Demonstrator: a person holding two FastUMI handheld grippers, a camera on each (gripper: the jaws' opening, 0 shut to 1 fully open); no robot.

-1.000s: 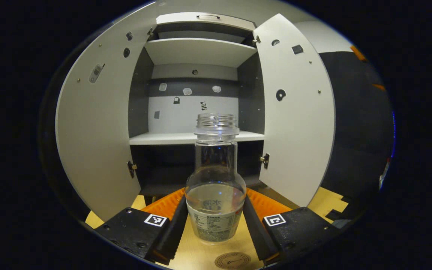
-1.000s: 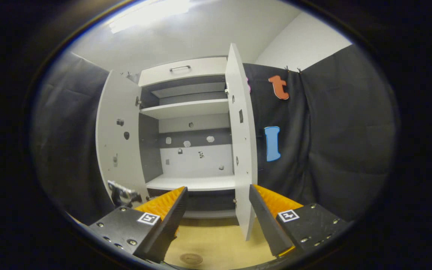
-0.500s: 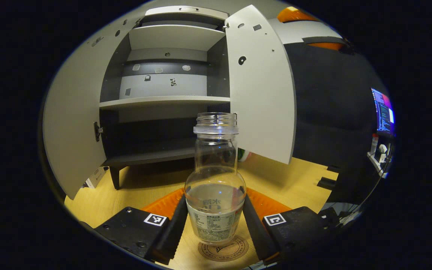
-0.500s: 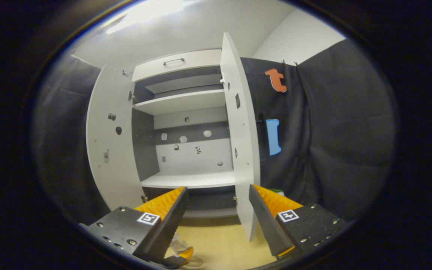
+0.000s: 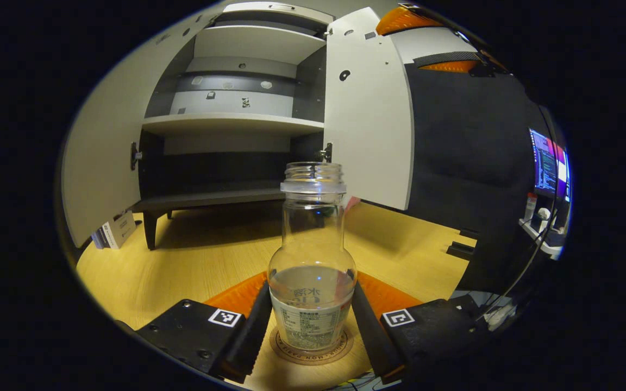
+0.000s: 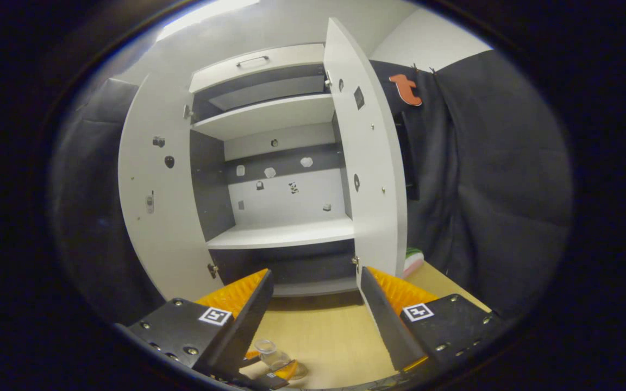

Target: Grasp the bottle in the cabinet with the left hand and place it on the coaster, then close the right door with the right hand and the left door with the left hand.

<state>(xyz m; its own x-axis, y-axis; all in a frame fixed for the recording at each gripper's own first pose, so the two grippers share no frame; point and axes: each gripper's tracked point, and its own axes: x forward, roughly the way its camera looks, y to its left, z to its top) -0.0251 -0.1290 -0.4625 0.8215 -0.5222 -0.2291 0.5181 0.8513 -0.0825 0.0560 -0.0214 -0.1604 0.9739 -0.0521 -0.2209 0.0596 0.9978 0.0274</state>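
Note:
A clear, capless bottle with a paper label stands upright between the fingers of my left gripper, which is shut on its lower body. Its base meets the round brown coaster on the wooden table; I cannot tell whether it rests there. The cabinet behind stands with both doors swung out: left door, right door. My right gripper is open and holds nothing, facing the cabinet shelf with the right door just right of centre. The bottle appears small at the lower edge.
The wooden tabletop stretches from the coaster to the cabinet's feet. Small boxes lean by the cabinet's left foot. A lit monitor stands far right. A pink and green object lies behind the right door.
My left gripper has carried the bottle back from the cabinet and down onto the coaster. The right gripper has stayed open and shifted so the right door looks nearer.

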